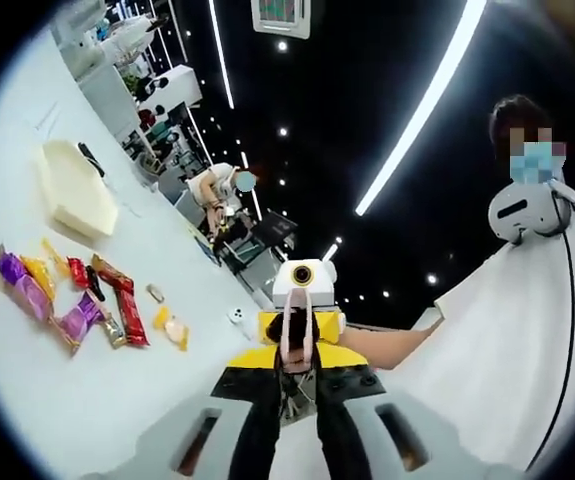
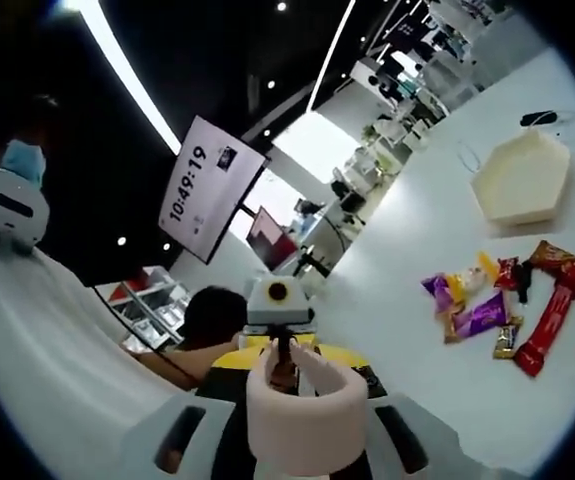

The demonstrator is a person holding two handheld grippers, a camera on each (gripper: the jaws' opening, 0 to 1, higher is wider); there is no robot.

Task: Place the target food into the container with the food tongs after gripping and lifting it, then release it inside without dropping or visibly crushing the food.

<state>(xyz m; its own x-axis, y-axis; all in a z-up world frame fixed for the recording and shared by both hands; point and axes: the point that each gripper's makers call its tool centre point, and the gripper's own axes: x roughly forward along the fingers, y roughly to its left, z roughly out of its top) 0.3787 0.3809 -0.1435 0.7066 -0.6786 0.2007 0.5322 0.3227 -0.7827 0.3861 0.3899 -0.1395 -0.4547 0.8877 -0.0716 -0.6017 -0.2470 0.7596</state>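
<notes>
Pale pink looped food tongs [image 2: 302,415] sit pinched between the right gripper's [image 2: 289,462] jaws. The left gripper [image 1: 297,445] faces it; I cannot tell its grip. Nothing is lifted yet. The foil-wrapped snacks [image 2: 497,300] lie right of the right gripper on the white table [image 2: 417,380], and the cream hexagonal container [image 2: 522,180] beyond them holds none. The room has a dark ceiling with strip lights [image 2: 127,80].

One cream hexagonal container [image 1: 75,188] left of left gripper's jaws. About nine wrapped snacks [image 1: 79,300] in loose cluster nearer jaws; exact count unclear. One white table [image 1: 77,400].
</notes>
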